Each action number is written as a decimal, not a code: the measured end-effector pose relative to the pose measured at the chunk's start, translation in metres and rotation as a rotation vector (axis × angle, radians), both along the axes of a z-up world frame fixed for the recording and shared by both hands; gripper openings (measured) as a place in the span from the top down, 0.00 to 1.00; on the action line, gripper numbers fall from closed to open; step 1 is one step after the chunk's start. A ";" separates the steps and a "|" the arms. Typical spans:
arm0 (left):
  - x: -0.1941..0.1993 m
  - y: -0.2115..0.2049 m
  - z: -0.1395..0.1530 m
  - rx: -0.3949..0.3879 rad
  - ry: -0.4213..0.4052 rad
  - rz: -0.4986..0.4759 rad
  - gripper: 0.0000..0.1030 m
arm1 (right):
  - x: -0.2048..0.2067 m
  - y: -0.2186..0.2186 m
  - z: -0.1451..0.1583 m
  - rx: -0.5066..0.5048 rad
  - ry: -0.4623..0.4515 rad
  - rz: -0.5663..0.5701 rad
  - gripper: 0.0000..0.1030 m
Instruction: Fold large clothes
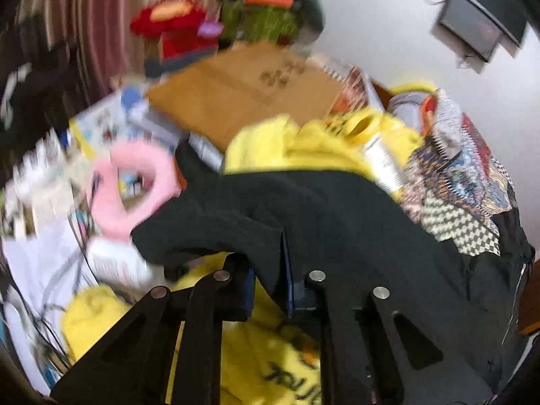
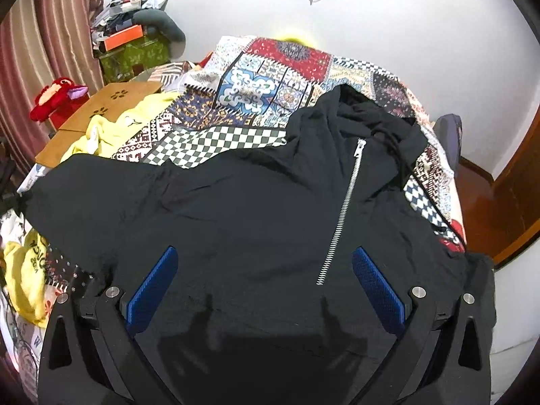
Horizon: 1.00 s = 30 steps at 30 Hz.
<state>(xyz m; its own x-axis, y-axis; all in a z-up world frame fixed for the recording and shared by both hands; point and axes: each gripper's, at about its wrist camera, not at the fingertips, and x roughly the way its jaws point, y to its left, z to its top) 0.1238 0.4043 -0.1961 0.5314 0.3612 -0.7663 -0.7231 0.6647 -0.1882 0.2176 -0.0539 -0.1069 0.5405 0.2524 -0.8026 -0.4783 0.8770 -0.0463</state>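
Note:
A black zip hoodie (image 2: 253, 202) lies spread on a patchwork quilt (image 2: 270, 84), with its silver zipper (image 2: 344, 209) running toward the hood at the far right. My right gripper (image 2: 265, 251) hovers just over the hoodie's lower body. It is open, its blue pads (image 2: 153, 287) wide apart with nothing between them. In the blurred left wrist view, my left gripper (image 1: 270, 270) is shut on a fold of the black hoodie (image 1: 303, 209). The cloth is lifted above a yellow garment (image 1: 256, 354).
More yellow clothing (image 2: 111, 125) lies on a brown board (image 2: 101, 108) at the left of the bed. A red plush toy (image 2: 54, 98), a pink fluffy ring (image 1: 135, 185), papers and boxes crowd the left side. A brown door (image 2: 506, 185) stands at the right.

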 end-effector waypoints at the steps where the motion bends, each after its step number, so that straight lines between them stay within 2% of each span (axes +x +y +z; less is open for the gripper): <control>1: 0.004 -0.005 0.010 0.025 -0.013 -0.014 0.90 | -0.001 -0.003 0.001 0.001 -0.005 0.000 0.00; 5: 0.027 -0.040 0.070 0.121 -0.101 -0.121 0.92 | -0.004 -0.016 0.005 0.009 -0.018 -0.002 0.00; 11: 0.081 -0.118 0.139 0.169 -0.226 -0.318 0.94 | -0.004 -0.047 0.009 0.033 -0.029 -0.041 0.00; 17: 0.135 -0.218 0.173 0.187 -0.287 -0.528 0.94 | -0.002 -0.092 0.011 0.066 -0.014 -0.113 0.00; 22: 0.172 -0.317 0.161 0.205 -0.255 -0.726 0.94 | -0.003 -0.133 0.011 0.083 -0.003 -0.176 0.00; 26: 0.196 -0.394 0.117 0.172 -0.137 -0.891 0.94 | -0.006 -0.159 0.008 0.072 0.010 -0.214 0.00; 30: 0.204 -0.442 0.061 0.093 0.005 -1.009 0.94 | -0.010 -0.177 0.001 0.057 0.024 -0.241 0.00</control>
<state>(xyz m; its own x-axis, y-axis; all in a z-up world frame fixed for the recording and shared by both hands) 0.3277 -0.0373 -0.1353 0.6186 -0.1962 -0.7608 0.1835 0.9776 -0.1029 0.2076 -0.2311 -0.1057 0.5714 0.1639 -0.8041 -0.2556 0.9667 0.0153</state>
